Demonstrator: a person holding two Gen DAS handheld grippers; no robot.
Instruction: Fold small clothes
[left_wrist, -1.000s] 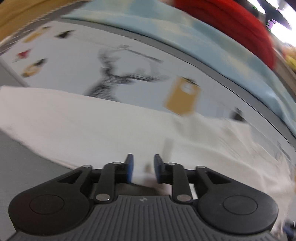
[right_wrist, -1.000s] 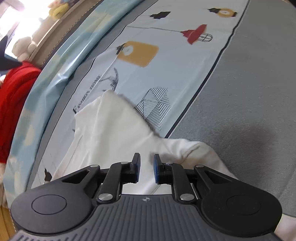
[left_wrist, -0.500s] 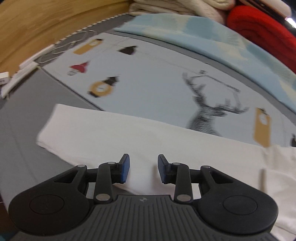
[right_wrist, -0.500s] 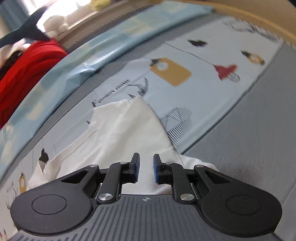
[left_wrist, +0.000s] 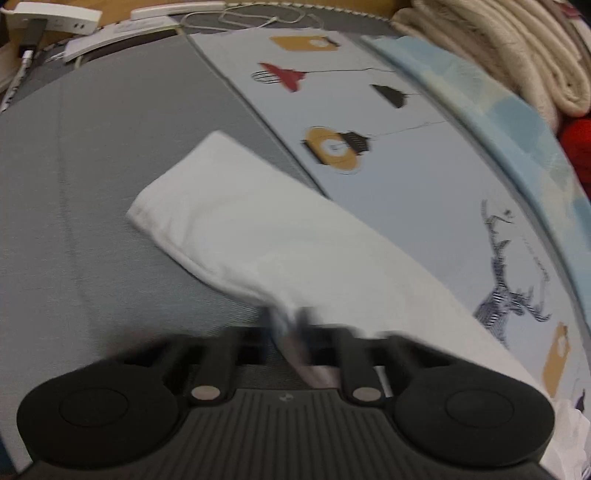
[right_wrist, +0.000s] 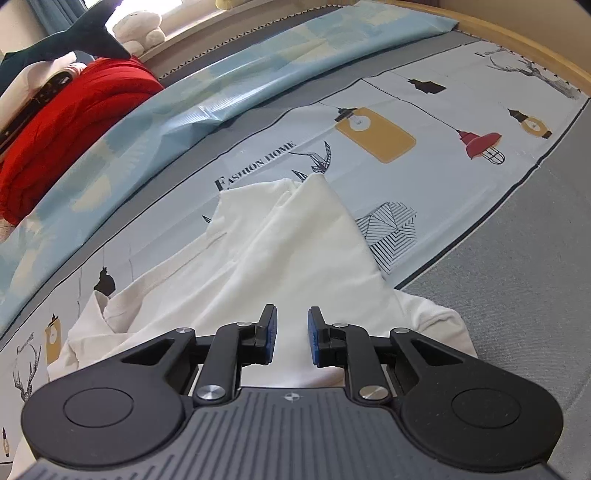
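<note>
A white garment lies on the bed. In the left wrist view its long sleeve stretches away up-left over the grey sheet. My left gripper is blurred and its fingers are closed on the near edge of that sleeve. In the right wrist view the garment's bunched body lies on the printed cloth. My right gripper hovers over its near part, jaws slightly apart with only white fabric seen below the gap.
A printed pale-blue cloth with lamps and deer covers the bed beside grey sheet. A red blanket and plush toys sit at the back. Folded beige blankets, a power strip and cables line the edge.
My left gripper has swung left along the sleeve and closed on its near edge. My right gripper has stayed over the garment's body, tilting up slightly.
</note>
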